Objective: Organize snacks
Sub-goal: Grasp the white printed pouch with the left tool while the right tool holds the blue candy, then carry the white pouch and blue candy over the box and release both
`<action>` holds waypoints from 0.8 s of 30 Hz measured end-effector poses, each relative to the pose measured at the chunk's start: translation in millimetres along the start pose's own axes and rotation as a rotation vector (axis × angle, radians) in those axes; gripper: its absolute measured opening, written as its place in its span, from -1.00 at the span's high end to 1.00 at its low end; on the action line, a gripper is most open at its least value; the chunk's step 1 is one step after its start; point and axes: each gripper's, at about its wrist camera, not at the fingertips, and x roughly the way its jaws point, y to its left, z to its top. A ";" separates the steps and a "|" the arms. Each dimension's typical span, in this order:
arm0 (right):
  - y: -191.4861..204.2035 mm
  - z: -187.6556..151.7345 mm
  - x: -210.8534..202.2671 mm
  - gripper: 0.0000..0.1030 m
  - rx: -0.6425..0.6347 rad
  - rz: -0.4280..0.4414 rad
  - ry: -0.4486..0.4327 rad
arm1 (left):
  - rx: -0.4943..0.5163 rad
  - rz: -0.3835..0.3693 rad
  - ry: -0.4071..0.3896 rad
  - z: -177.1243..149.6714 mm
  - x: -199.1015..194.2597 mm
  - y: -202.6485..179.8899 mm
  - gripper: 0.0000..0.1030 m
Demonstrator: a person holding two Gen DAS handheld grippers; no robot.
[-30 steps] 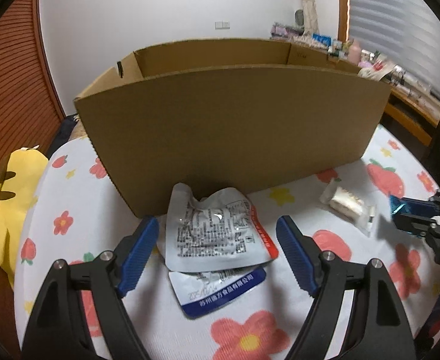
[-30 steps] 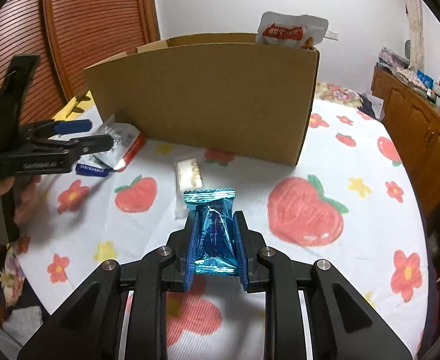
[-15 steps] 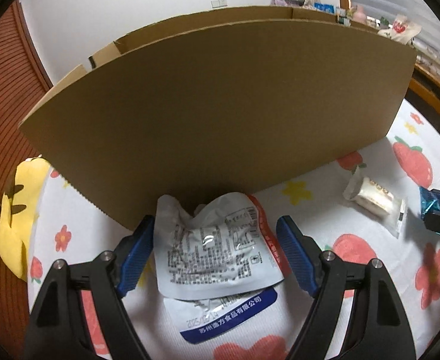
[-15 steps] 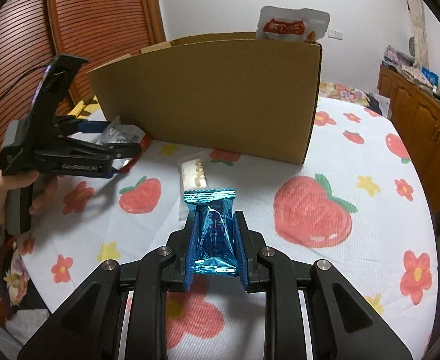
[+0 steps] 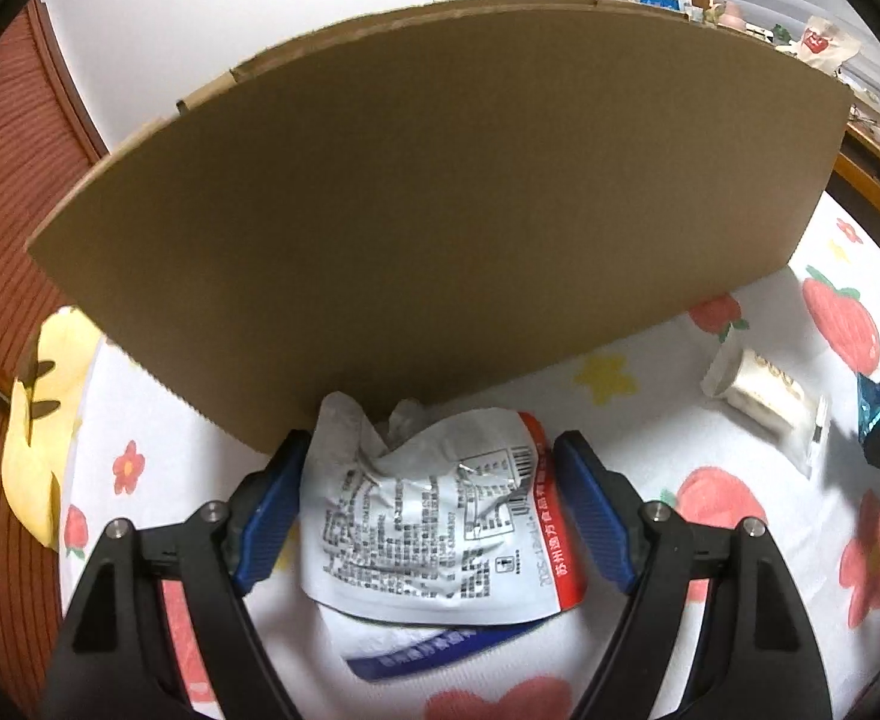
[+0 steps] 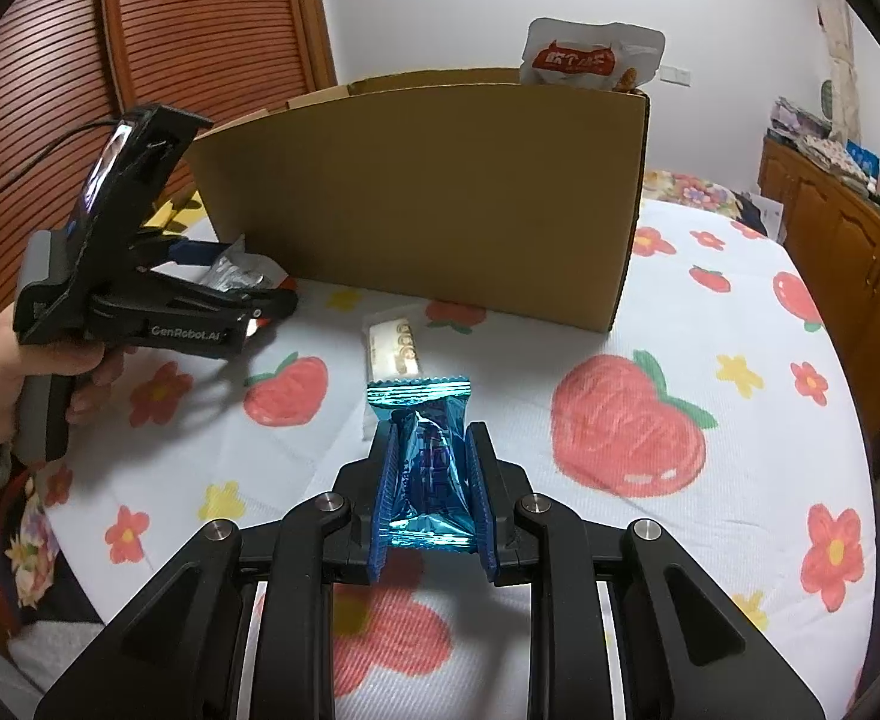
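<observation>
A: Left wrist view — status?
B: Left gripper (image 5: pixel 434 504) open, jaws either side of white snack pouch (image 5: pixel 440 522), pads not pressing. Pouch lies on blue-edged packet (image 5: pixel 416 654), against cardboard box (image 5: pixel 440 210) wall, on tablecloth (image 5: pixel 733 588).
A: Right wrist view?
B: Right gripper (image 6: pixel 429 492) clamped on blue foil snack (image 6: pixel 425 468), above cloth. Cream wrapped bar (image 6: pixel 393 351) on cloth just beyond. Red-label pouch (image 6: pixel 589 60) sticks up from box.
</observation>
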 end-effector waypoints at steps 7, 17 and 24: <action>-0.9 0.6 1.5 0.60 0.002 0.000 0.007 | -0.037 -0.020 -0.002 -9.5 -5.3 6.1 -0.58; -1.3 0.7 1.9 0.60 0.005 -0.001 0.008 | -0.086 -0.073 -0.037 -24.1 -18.3 22.9 -0.15; -1.9 0.9 2.5 0.60 0.006 -0.001 0.009 | -0.130 -0.098 -0.138 -30.5 -47.9 33.8 -0.15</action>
